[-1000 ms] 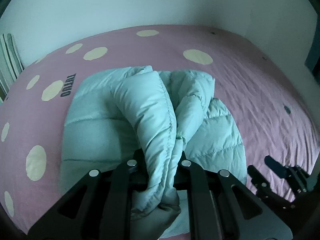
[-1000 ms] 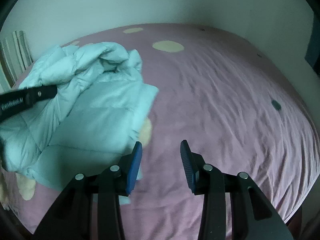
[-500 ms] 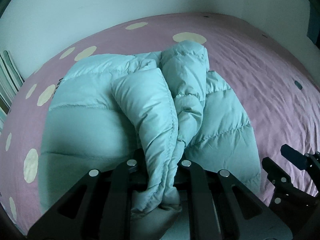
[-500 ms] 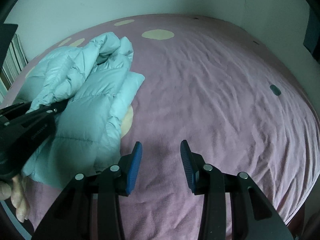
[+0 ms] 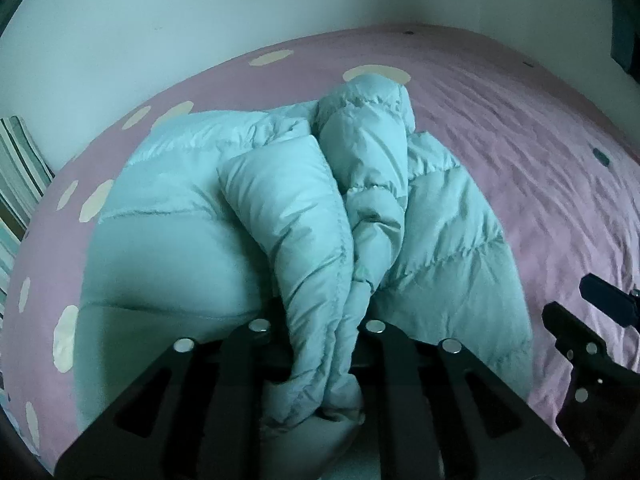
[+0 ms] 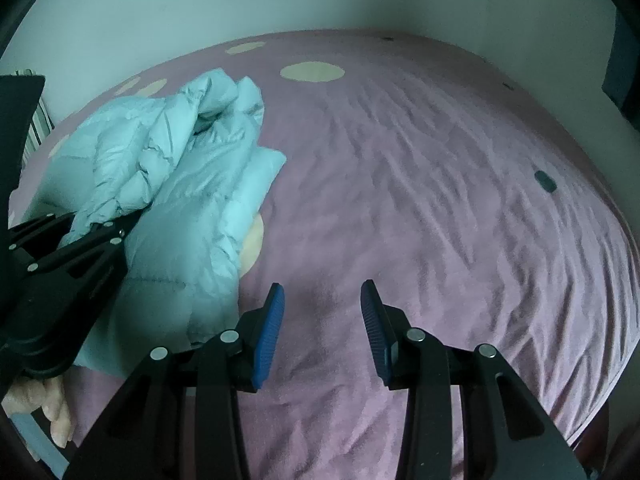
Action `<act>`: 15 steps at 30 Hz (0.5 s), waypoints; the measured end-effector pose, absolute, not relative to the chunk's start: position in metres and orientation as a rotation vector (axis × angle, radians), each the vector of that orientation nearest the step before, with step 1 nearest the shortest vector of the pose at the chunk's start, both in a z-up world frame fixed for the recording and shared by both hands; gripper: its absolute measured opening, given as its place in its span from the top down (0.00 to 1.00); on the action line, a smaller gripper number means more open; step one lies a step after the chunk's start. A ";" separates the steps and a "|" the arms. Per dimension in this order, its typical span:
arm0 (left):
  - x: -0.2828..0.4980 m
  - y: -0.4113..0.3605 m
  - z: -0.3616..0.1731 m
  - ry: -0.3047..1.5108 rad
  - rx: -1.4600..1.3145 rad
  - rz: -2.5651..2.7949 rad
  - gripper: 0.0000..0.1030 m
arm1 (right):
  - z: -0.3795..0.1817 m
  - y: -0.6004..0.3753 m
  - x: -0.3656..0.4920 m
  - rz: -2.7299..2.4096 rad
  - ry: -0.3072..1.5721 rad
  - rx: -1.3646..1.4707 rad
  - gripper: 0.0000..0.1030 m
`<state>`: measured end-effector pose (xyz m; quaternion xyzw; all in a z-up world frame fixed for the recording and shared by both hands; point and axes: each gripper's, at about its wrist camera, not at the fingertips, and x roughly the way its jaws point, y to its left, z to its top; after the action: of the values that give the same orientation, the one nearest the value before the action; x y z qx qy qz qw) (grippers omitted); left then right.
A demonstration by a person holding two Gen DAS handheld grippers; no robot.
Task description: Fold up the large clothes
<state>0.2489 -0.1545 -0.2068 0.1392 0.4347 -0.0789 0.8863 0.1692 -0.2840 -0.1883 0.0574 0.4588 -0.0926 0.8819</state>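
The pale blue puffer jacket [image 5: 256,216] lies on the pink bedsheet [image 5: 540,152], toward the left part of the bed, partly folded. Its quilted body is spread flat, and a thick bunch of sleeve and hem rises from the middle and comes toward my left gripper [image 5: 320,344]. This bunch sits between the two jaws of my left gripper. The jaws are opening now, but the fabric still fills the gap between them and they still press on it from both sides. In the right wrist view the jacket [image 6: 192,184] is at the left, and my left gripper [image 6: 108,226] reaches into its edge from the side. Under it I see some fingers of my left hand [image 6: 48,404].

My right gripper [image 6: 322,332] hangs over the bare sheet just right of the jacket. Its blue pads [image 6: 268,336] stand apart and nothing is between them. In the left wrist view it [image 5: 576,308] shows at the right edge, beside the jacket's hem.

The sheet has cream round dots [image 6: 312,71] and many small wrinkles. Behind the bed is a plain pale wall [image 5: 200,12], and a striped cloth [image 5: 20,172] shows at the far left.
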 end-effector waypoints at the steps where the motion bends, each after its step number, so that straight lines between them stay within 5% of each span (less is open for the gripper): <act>1: 0.245 -0.155 -0.202 0.902 0.290 -0.162 0.78 | -0.184 -0.284 0.168 -0.196 0.946 0.119 0.61; 4: 0.232 -0.158 -0.188 0.895 0.288 -0.192 0.55 | -0.176 -0.285 0.165 -0.202 0.926 0.114 0.61; 15: 0.166 -0.119 -0.115 0.786 0.257 -0.239 0.35 | -0.150 -0.275 0.149 -0.204 0.868 0.098 0.61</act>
<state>0.1660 -0.1188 -0.1146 0.1246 0.3809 -0.1161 0.9088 0.1489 -0.2755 -0.1501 0.0472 0.4194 -0.0984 0.9012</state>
